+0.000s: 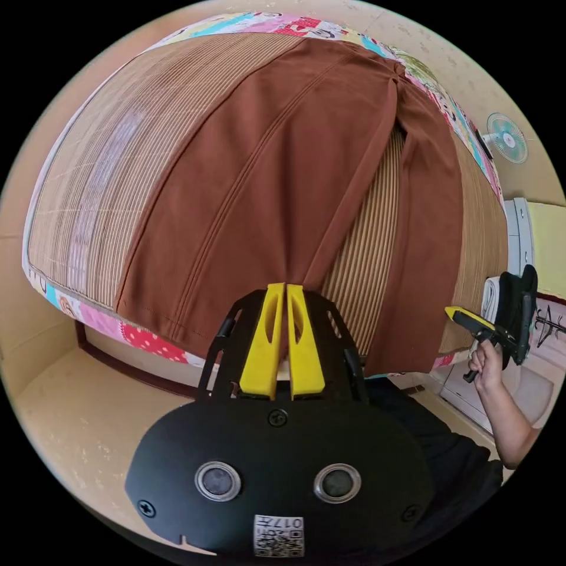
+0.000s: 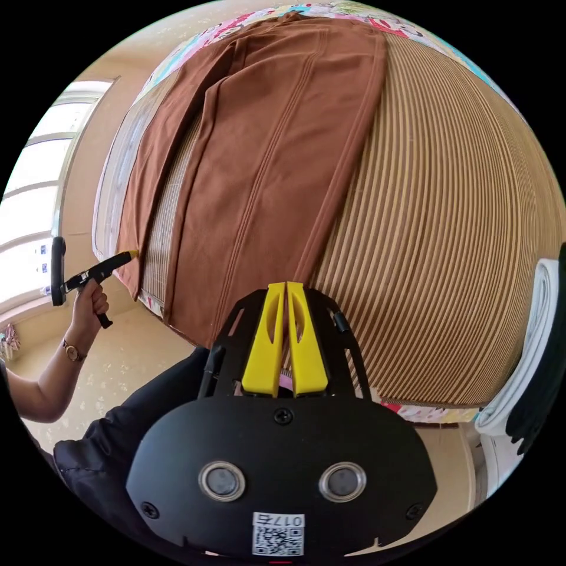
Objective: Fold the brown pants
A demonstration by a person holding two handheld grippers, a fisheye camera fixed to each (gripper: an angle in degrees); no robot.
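Note:
The brown pants lie flat on a striped bamboo mat on a bed, legs towards me and waist at the far end. My left gripper is shut, pinching the hem corner of the wider-looking leg, where the cloth bunches at the tips. In the left gripper view, the right gripper is held in a hand at the other leg's hem. In the right gripper view, my right gripper is shut on the edge of the near leg of the pants. There the left gripper touches the far leg's hem.
A patterned sheet borders the mat. A fan and white furniture stand to the right of the bed. A window is at the left. Folded white cloth lies by the mat's edge. The person's dark-clothed legs are close below.

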